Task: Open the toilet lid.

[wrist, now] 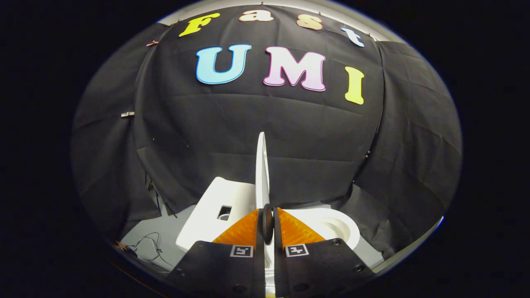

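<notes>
Claw (268, 223) clamped on upright toilet lid (261, 174), seen edge-on.

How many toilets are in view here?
1. The toilet stands just beyond the claw, whose fingers pinch its raised lid edge-on; the tank sits beside the lid.

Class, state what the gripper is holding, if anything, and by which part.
The gripper is shut on the thin white plastic toilet lid, raised upright on edge; both fingers pinch its near edge.
</notes>
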{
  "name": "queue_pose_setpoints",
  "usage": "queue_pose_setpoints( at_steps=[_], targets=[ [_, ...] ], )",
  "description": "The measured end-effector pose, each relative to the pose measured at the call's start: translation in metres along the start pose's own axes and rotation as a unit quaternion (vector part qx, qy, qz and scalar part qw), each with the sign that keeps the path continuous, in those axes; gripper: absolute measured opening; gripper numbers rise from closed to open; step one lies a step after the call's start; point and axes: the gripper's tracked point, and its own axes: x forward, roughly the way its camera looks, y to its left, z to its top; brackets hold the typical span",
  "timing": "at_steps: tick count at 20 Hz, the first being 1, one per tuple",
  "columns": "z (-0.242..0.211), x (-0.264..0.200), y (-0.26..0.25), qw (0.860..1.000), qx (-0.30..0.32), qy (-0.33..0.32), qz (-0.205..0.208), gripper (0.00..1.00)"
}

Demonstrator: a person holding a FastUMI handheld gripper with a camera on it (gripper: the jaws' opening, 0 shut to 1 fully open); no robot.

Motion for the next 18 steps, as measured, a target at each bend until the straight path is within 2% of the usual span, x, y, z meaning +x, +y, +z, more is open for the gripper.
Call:
queue_pose_setpoints(
  at_steps=[7,12,14,18],
  targets=[
    [-0.007,0.001,0.042,0.998,-0.056,-0.014,-0.003,0.15],
    [-0.009,0.002,0.049,0.995,-0.097,-0.021,-0.017,0.15],
    [-0.008,0.000,0.044,0.994,-0.100,-0.026,-0.027,0.16],
    [-0.011,-0.001,0.044,0.996,-0.082,-0.028,-0.017,0.18]
  ],
)
